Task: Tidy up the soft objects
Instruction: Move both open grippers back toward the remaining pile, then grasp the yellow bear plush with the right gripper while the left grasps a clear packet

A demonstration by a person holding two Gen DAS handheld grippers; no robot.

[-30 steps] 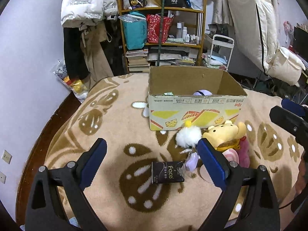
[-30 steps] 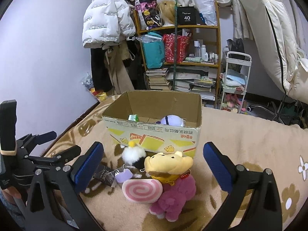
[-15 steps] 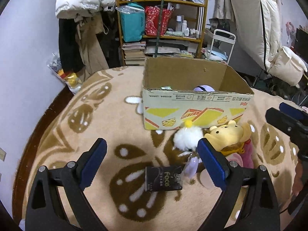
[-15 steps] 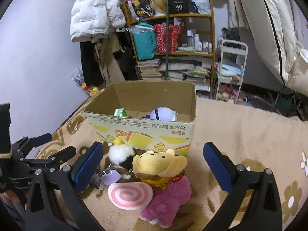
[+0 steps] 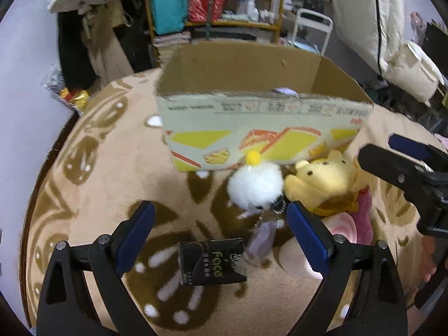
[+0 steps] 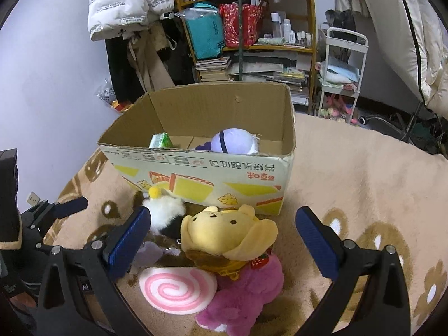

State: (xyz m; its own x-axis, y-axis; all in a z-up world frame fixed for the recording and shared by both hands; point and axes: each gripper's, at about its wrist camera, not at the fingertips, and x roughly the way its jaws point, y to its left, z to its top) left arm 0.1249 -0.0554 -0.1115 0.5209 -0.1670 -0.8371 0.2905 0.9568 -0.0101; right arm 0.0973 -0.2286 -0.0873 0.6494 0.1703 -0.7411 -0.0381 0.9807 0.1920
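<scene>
An open cardboard box stands on a tan patterned blanket. Inside it lie a lilac round plush and a green packet. In front of the box lie a white pompom toy, a yellow bear plush, a pink plush and a pink swirl cushion. My left gripper is open above a black "Face" pouch. My right gripper is open around the yellow bear, empty.
A lilac tag lies beside the pouch. A shelf with books and bags, hanging coats and a white cart stand behind the bed. The other gripper shows at each view's edge.
Both grippers have moved forward and down toward the toys in front of the box. The box and toys look larger. Both stay open and empty.
</scene>
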